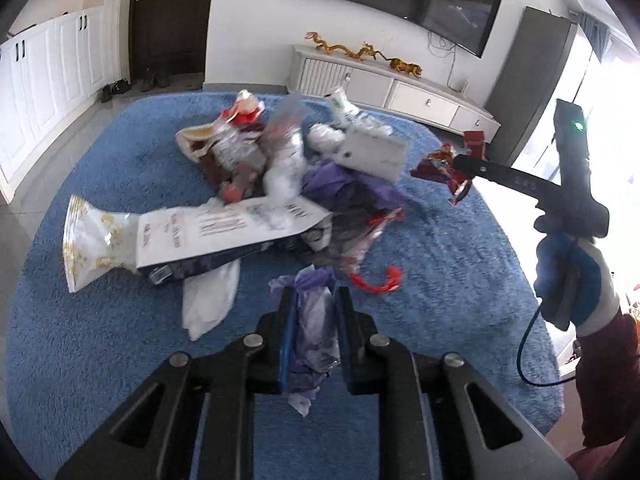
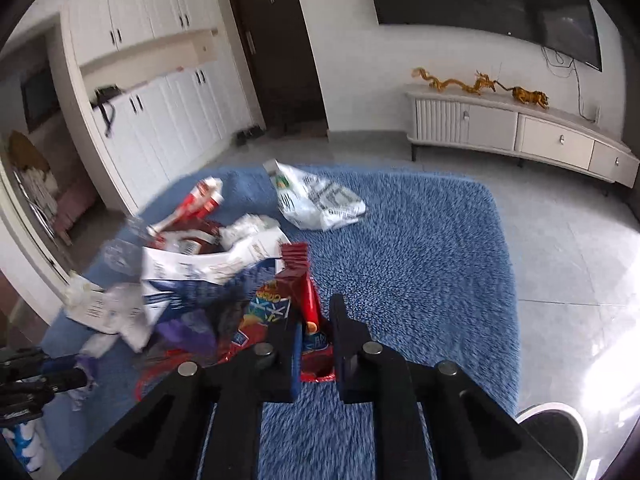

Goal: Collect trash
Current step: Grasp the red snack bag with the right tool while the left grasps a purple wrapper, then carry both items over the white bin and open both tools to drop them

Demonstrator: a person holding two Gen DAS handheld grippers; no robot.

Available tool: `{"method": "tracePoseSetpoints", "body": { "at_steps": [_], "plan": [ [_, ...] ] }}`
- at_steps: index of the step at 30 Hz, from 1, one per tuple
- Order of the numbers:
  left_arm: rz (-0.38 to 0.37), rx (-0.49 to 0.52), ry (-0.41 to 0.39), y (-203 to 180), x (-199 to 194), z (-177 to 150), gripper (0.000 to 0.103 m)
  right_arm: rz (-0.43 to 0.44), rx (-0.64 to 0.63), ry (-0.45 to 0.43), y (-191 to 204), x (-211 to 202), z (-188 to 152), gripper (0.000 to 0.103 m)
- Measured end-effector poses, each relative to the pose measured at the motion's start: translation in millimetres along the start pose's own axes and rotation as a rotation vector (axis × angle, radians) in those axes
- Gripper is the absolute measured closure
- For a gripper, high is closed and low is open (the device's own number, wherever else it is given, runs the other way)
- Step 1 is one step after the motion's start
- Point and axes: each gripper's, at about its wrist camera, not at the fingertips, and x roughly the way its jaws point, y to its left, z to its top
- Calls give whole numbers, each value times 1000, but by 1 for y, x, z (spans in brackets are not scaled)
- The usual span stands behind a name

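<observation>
Over the blue rug [image 1: 460, 248], left claw [image 1: 312, 312] is clamped on a purple plastic bag [image 1: 314, 320] while right claw [image 2: 314, 320] pinches a red snack wrapper [image 2: 308, 304], trash pile [image 1: 256, 184] sitting at 11 o'clock, probably for bagging.

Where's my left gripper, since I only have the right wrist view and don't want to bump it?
Observer: The left gripper is low over the blue rug, shut on a crumpled purple plastic bag.
Operator: Anything at the pile's far end I'm missing?
Observer: A white and gold snack bag lies on the rug against the end of the long white box.
Operator: Is my wrapper clear of the pile?
Observer: Seen from the left wrist view, the red snack wrapper in the right gripper hangs off to the side of the pile, touching nothing.
</observation>
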Motion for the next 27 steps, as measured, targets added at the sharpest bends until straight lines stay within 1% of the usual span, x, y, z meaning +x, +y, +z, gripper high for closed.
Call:
{"method": "tracePoseSetpoints", "body": {
  "at_steps": [3, 5, 8, 9, 11, 12, 16, 17, 20, 23, 27],
  "plan": [
    [-20, 35, -7, -24, -5, 8, 86, 9, 14, -53, -11, -35, -5, 91],
    [-41, 63, -8, -43, -5, 14, 86, 1, 35, -88, -24, -61, -12, 91],
    [-99, 119, -3, -85, 3, 27, 86, -48, 72, -124, -50, -98, -27, 91],
    [-119, 133, 1, -96, 6, 31, 86, -80, 87, -130, -62, -112, -36, 91],
    [-172, 172, 16, -130, 18, 41, 86, -126, 115, -132, -81, -127, -49, 91],
    [-192, 192, 23, -146, 25, 46, 86, -155, 145, -127, -97, -136, -61, 91],
    [-273, 296, 65, -220, 58, 60, 86, -243, 255, -97, -146, -154, -101, 91],
    [-297, 326, 86, -244, 72, 63, 86, -261, 281, -89, -157, -157, -110, 91],
    [-348, 374, 141, -298, 106, 68, 86, -314, 375, -58, -190, -163, -139, 91],
    [-375, 402, 195, -343, 139, 69, 85, -351, 427, -32, -212, -163, -162, 91],
    [-382, 398, 263, -382, 181, 65, 83, -377, 474, 4, -237, -160, -186, 91]
  ]
}}
